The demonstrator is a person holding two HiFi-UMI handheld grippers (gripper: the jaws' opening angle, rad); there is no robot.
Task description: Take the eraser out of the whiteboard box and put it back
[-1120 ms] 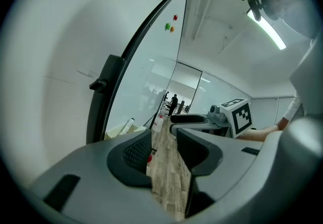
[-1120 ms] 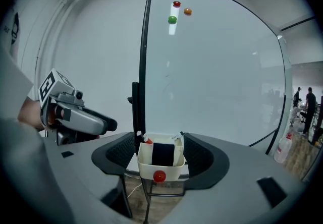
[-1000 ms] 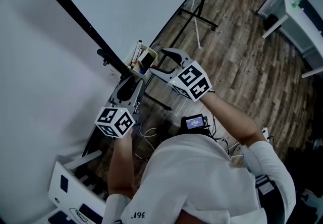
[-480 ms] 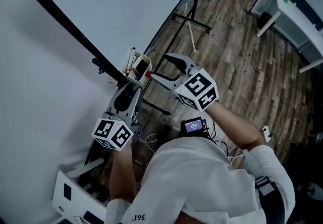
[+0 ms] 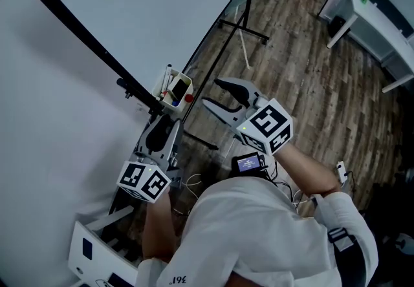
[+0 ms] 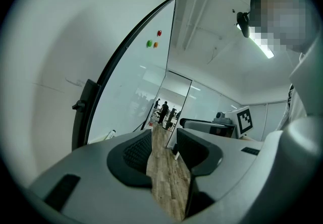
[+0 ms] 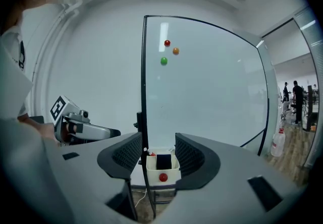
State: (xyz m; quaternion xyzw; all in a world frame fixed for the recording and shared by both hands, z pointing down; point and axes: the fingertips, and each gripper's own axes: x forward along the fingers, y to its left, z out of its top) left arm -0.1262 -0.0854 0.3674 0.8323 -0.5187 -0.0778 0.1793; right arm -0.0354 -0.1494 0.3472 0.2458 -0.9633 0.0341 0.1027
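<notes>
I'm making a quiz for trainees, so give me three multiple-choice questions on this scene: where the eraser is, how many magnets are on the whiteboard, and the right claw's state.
1. Where is the eraser? A) in the white box B) stuck high on the whiteboard C) in the right claw
2. How many magnets sit high on the whiteboard? A) one B) three C) six
3. The right claw is: A) shut on the eraser B) open and empty C) shut on the box

Answers: 1 A, its black top shows inside the box. 2 B, a red magnet, an orange magnet, a green magnet. 3 B, its jaws, just now closing somewhat, stand apart with nothing between them.
</notes>
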